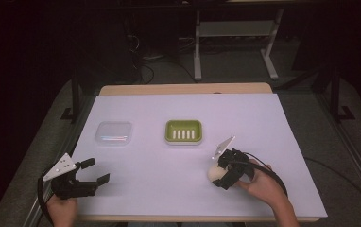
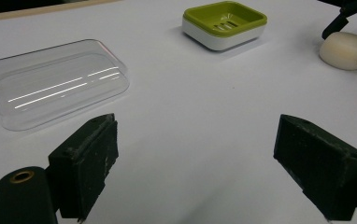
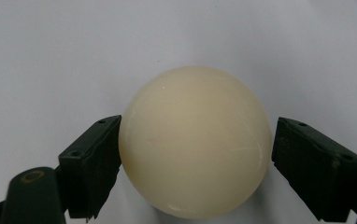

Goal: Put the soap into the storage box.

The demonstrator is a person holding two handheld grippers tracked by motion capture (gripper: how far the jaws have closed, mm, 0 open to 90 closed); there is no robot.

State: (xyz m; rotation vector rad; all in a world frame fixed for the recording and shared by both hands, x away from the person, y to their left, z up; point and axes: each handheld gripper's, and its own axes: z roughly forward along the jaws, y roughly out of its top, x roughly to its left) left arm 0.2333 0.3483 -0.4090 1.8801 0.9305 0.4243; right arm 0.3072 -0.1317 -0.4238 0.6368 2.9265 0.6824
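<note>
Soap bar [image 1: 214,172], cream and rounded, lies on the white table cover [image 1: 183,189] in the lower right of the high view, with the right gripper [image 1: 223,176] set around it. In the right gripper view the bar [image 3: 194,140] sits between the two black jaws: the left one looks to be touching its side, while the right one stands just off it with a thin gap, so the grasp is not yet closed and the bar rests on the cover, not lifted.

By my reading the job is to put the soap into the green soap dish [image 1: 183,131], which sits at the centre of the high view, with nothing in it and its slotted floor bare. The clear plastic lid [image 1: 114,133] lies apart to the dish's left. So the work seems barely begun: the grip, the carry and the placing are all left, and perhaps the lid after that.

The left gripper [image 1: 93,171] hangs at the lower left of the high view, jaws spread wide and holding nothing; its own view looks past them toward the lid [image 2: 57,84].

The bar's surface is smooth, pale and slightly glossy, with no visible markings.
</note>
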